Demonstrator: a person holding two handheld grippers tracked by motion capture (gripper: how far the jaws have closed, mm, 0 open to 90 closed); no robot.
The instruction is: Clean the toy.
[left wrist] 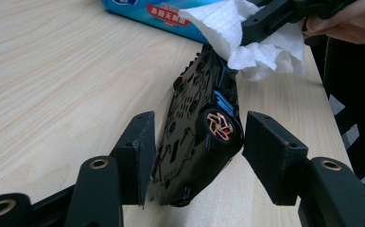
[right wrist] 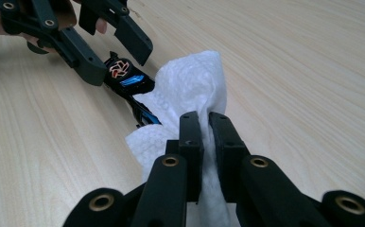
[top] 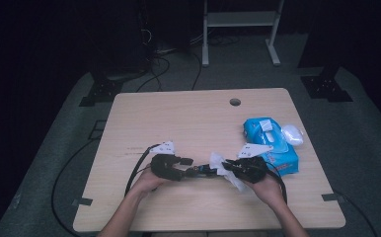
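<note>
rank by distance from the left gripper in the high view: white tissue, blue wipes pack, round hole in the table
1. Crumpled white tissue, just right of the left gripper, pinched in the right gripper.
2. Blue plastic wipes pack, further right.
3. Round hole in the wooden table, toward the far edge.

The toy car is glossy black with bright blue streaks along its side, and the wheel has a copper-orange spoke pattern on a black tyre. The tissue is plain white with a fine dimpled emboss. The counter is pale wood with faint straight grain. At about 2 o'clock from the car sits a wipes pack, sky blue with a white flap and a red label band with white lettering. Both the left gripper and the right gripper are matte black with brass-coloured rivet rings, topped by light grey plates. The floor is dull grey-green carpet
</note>
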